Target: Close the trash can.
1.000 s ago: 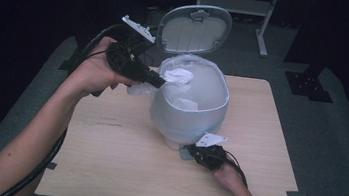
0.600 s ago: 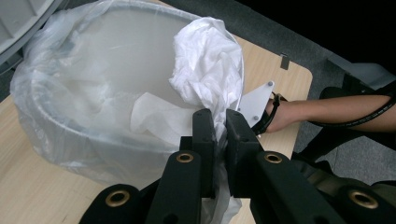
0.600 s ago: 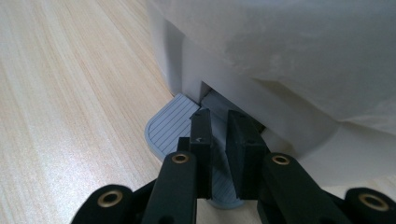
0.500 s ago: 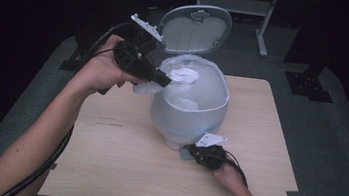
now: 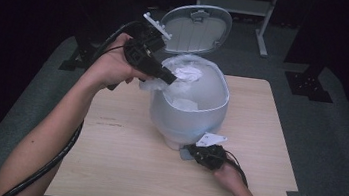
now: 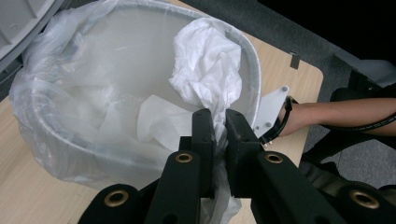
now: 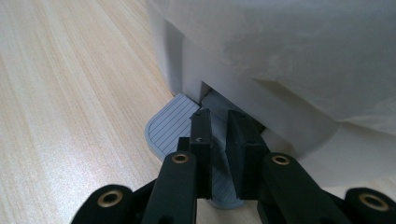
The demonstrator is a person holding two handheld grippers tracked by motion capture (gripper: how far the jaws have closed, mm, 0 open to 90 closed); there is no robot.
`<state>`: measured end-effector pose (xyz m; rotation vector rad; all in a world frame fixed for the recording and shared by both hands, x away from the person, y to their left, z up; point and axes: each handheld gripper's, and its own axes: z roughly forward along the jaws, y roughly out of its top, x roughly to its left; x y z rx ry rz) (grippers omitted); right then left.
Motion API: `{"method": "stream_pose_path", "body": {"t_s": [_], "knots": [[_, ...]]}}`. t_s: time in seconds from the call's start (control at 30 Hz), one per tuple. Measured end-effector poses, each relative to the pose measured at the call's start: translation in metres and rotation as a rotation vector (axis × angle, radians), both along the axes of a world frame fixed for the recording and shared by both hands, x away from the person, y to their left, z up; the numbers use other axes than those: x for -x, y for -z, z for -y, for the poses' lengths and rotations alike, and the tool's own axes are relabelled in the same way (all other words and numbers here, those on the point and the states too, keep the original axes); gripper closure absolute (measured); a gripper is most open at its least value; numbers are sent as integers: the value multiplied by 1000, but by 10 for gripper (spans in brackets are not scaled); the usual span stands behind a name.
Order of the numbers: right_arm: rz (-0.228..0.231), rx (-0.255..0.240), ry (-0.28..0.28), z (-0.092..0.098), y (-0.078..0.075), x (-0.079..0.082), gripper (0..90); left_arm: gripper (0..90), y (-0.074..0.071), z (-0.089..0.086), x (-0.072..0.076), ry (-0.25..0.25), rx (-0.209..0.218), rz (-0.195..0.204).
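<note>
The crumpled tissue (image 6: 208, 70), pinched by the left gripper (image 5: 169, 77), has been carried toward 3 o'clock over the lined bin (image 5: 188, 110). The pedal (image 7: 180, 126) is pressed by the closed right gripper (image 7: 219, 122). Next, release is needed.

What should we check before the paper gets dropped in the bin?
1. Lid up: ok.
2. Left tool shut on the crumpled paper: ok.
3. Paper above the bin's opening, inside the rim: ok.
4. Right tool pressing the grey pedal: ok.
5. Bag liner folded over the rim: ok on the sides seen; the rest cannot tell.
6. Room inside the bin: ok, only some paper in it.
</note>
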<state>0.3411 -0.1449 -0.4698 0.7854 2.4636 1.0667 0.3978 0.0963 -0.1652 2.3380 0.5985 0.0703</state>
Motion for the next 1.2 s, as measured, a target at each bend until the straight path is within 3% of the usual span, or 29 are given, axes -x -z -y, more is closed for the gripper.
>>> {"method": "stream_pose_path", "body": {"t_s": [0.2, 0.57, 1.0, 1.2], "knots": [[-5, -3, -5, 1, 0, -1, 799, 836, 4, 9, -9, -10, 4, -9], [-5, -10, -7, 1, 1, -1, 800, 835, 14, 31, -18, 14, -33, -22], [-5, -6, -11, 2, 0, -2, 800, 834, 23, 36, -30, 7, -26, -34], [-2, -8, -8, 2, 1, -1, 800, 822, 28, 41, -35, 6, -23, -19]]}}
